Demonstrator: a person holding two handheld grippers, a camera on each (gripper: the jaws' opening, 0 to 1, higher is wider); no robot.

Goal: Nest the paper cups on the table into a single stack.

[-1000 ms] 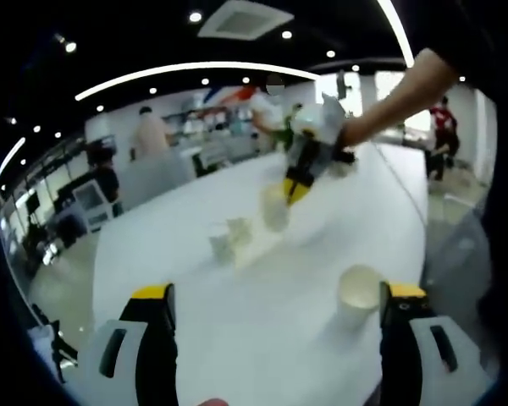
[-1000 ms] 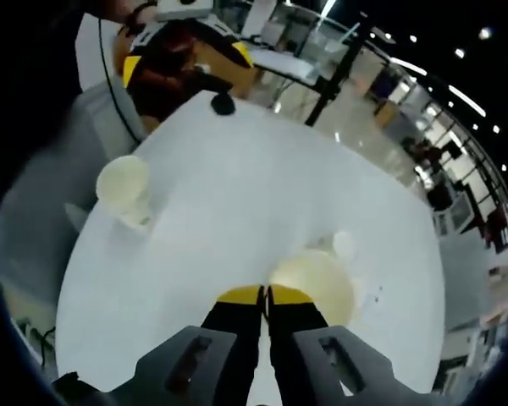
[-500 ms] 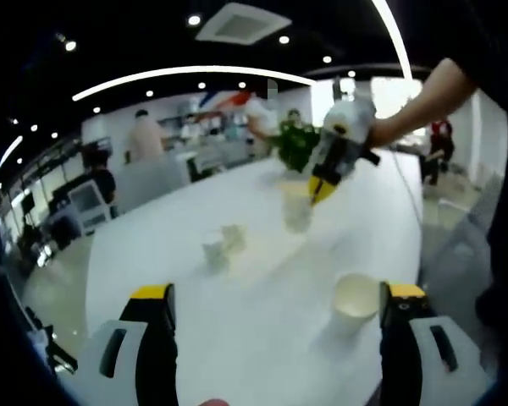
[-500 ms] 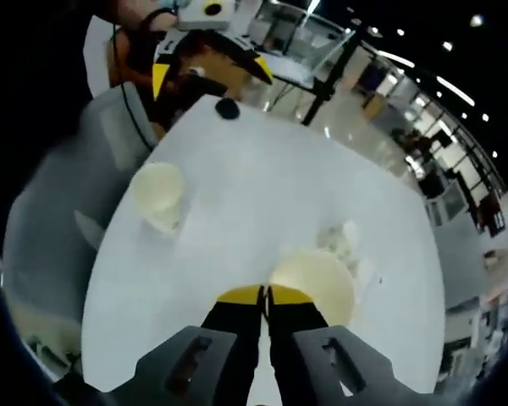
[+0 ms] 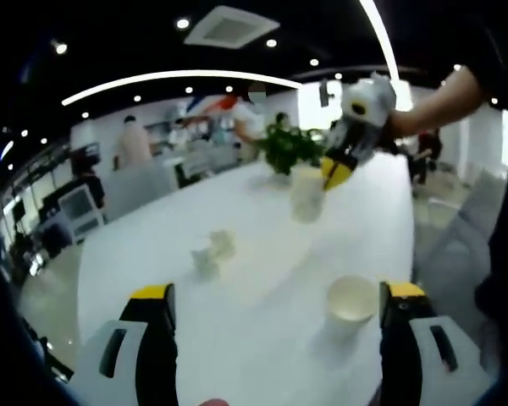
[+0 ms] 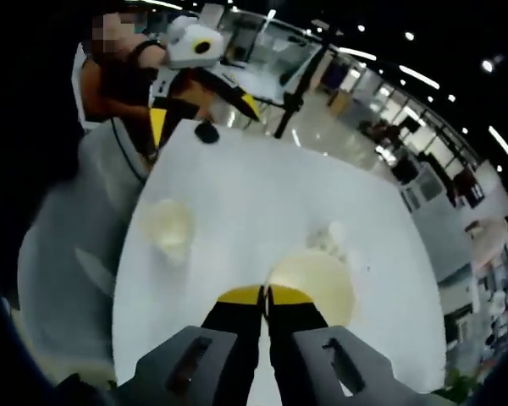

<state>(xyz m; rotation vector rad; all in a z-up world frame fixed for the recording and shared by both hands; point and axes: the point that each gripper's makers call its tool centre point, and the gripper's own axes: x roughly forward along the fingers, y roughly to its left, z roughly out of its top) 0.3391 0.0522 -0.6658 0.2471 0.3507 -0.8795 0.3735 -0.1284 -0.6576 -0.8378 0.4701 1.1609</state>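
A: White tabletop [image 5: 262, 254], wide bare middle. Where are the paper cups?
B: One cup [image 5: 351, 300] stands near the left gripper [image 5: 275, 317], whose fingers are spread apart. Two small cups [image 5: 213, 252] sit mid-table.
A: And the right gripper [image 6: 266, 296]?
B: Its fingers pinch a held cup [image 6: 311, 283] by the rim, raised above the tabletop's far end.
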